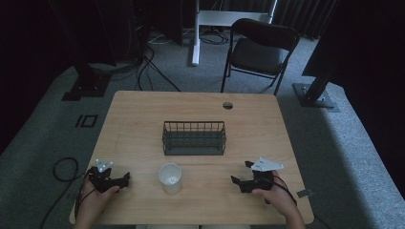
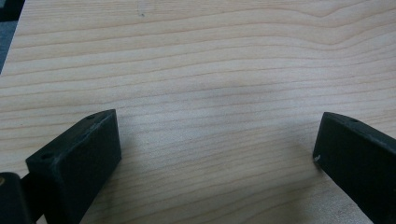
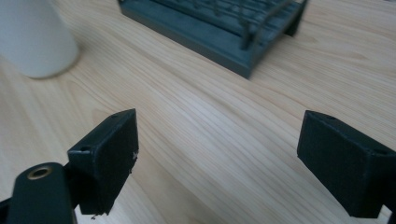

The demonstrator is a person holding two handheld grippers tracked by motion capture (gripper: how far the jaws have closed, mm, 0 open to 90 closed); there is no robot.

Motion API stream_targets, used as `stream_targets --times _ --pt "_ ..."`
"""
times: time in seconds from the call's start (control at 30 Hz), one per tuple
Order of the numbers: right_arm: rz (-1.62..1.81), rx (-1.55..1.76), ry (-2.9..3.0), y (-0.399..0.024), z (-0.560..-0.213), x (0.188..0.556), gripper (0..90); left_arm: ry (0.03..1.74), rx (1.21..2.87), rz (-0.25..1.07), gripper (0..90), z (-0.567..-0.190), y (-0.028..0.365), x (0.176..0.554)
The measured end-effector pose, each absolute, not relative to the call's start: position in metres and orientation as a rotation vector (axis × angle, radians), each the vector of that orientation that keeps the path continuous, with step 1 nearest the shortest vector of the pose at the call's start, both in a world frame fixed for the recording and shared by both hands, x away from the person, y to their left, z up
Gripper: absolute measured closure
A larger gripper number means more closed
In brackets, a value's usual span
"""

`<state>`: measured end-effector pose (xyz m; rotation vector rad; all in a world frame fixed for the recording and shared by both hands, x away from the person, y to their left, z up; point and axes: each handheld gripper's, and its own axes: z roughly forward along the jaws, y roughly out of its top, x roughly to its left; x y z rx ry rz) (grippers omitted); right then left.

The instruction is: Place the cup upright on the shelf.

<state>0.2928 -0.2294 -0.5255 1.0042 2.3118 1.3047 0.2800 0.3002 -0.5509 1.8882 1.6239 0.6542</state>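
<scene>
A white cup stands upright near the front middle of the wooden table. Behind it, at the table's centre, sits a dark wire basket with nothing visible inside. A hand holds my left gripper low over the table, left of the cup and apart from it. Its jaws are open, with bare wood between them in the left gripper view. My right gripper rests right of the cup, also open and holding nothing. The right gripper view has the cup at upper left and the basket ahead.
A round cable hole is near the table's far edge. A black folding chair stands on the carpet beyond the table. Cables trail on the floor at the left, and dark stands flank the table.
</scene>
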Motion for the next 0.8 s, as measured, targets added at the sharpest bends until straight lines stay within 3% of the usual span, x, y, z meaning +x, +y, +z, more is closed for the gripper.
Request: stream_targets --times 0.8 --pt "1.419 0.765 2.457 -0.157 -0.519 0.286 12.4 1.624 1.888 0.654 1.2 -0.551 0.3 0.28"
